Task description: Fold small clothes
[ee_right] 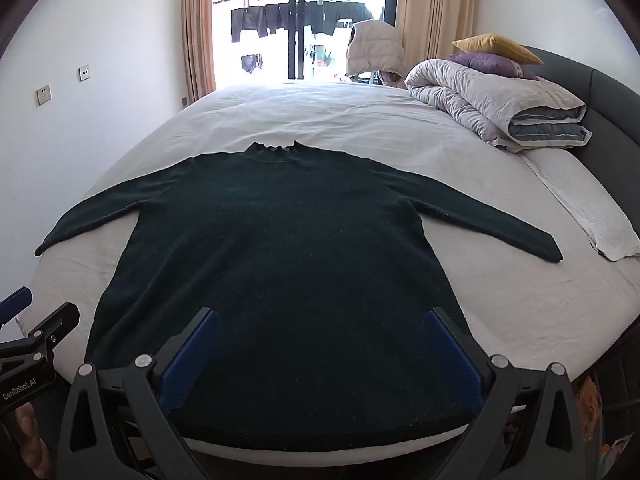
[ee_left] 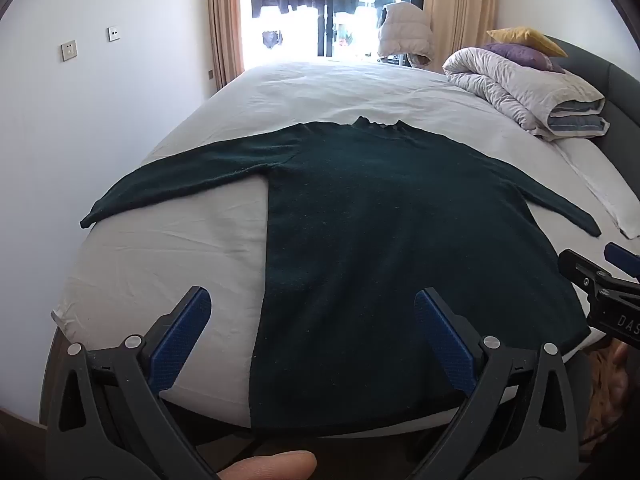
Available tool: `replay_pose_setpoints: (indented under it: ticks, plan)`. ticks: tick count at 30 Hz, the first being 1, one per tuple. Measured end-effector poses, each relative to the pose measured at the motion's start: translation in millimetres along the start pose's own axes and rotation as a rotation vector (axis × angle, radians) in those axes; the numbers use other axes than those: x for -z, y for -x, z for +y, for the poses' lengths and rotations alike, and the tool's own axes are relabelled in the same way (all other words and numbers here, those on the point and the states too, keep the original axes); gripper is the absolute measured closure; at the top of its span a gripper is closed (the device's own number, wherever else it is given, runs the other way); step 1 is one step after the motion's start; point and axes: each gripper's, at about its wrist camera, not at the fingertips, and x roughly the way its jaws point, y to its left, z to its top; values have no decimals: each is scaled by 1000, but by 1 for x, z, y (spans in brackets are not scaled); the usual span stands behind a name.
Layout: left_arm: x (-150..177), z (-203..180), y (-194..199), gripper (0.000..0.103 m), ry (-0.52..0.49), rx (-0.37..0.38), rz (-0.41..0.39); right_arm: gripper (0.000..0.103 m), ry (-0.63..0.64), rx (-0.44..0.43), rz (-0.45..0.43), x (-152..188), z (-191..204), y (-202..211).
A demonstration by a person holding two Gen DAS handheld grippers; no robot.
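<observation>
Sweater (ee_right: 280, 280) flat on bed (ee_right: 360, 120), sleeves out. My left gripper (ee_left: 312, 336) and right gripper (ee_right: 320, 352) spread, empty, above hem. Pinch 2 hem corners evenly, lift together.

A dark green knit sweater (ee_right: 280, 264) lies flat and unfolded before me on the bed, collar at 12 o'clock, hem at 6, sleeves spread straight toward 9 and 3, cuffs angled slightly down.
</observation>
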Motion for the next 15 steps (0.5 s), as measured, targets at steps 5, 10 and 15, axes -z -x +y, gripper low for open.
replay_pose_setpoints:
  ticks: [5,10,15]
  plan:
    - [-1,0,1,0,5,-6,-12,0,4,6,-8,2,6,2]
    - [-4,4,2,0,15,-19,-20,0,10,9,1,13,17,-7]
    - [-2,9,-3,0,25,-27,-28,0,11,3,21,5,8,-1]
